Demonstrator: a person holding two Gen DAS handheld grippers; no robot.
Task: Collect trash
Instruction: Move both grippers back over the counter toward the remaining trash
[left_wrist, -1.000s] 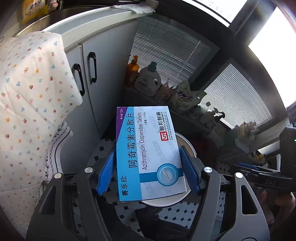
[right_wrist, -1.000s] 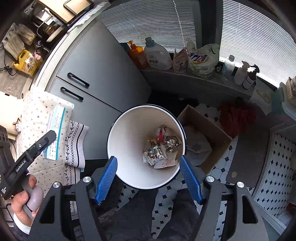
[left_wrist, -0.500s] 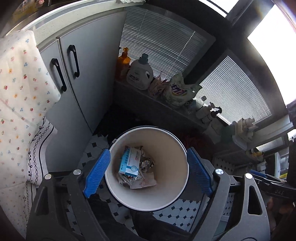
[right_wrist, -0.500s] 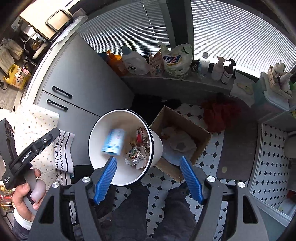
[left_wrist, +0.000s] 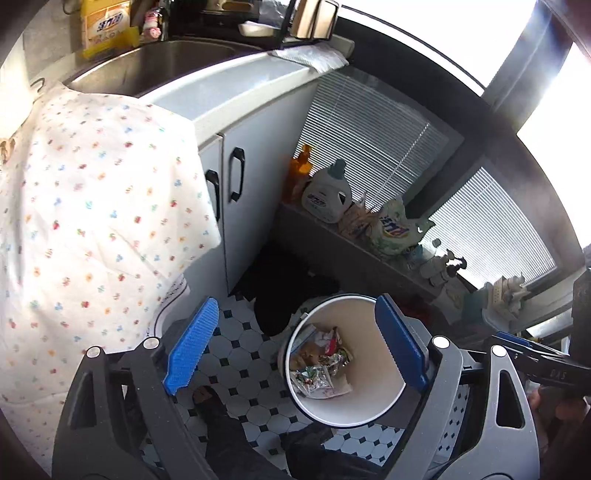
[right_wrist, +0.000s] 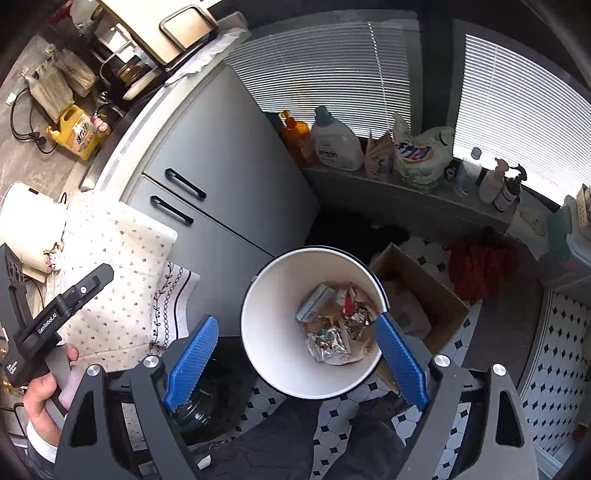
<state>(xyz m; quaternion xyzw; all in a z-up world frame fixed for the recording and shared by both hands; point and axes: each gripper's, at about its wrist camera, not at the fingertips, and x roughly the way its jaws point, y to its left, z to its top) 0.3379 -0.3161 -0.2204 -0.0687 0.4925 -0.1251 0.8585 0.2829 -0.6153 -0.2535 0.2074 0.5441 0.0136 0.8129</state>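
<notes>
A white trash bin (right_wrist: 258, 354) stands on the tiled floor and holds foil wrappers, paper scraps and a blue-and-white medicine box (right_wrist: 314, 303). The bin also shows in the left wrist view (left_wrist: 369, 406), with the box edge (left_wrist: 300, 339) at its left wall. My left gripper (left_wrist: 295, 347) is open and empty, high above the bin. My right gripper (right_wrist: 295, 365) is open and empty, also above the bin. The left gripper's handle (right_wrist: 55, 321) and the hand on it show at the left of the right wrist view.
A table with a floral cloth (left_wrist: 92, 221) is at the left. Grey cabinets (right_wrist: 221, 192) stand behind it, under a counter with a sink (left_wrist: 155, 62). A ledge with detergent bottles (right_wrist: 336, 140) runs under the blinds. A cardboard box (right_wrist: 417, 295) sits right of the bin.
My left gripper opened and dropped the medicine box into the bin, then drew up and back to the left. My right gripper stayed open above the bin.
</notes>
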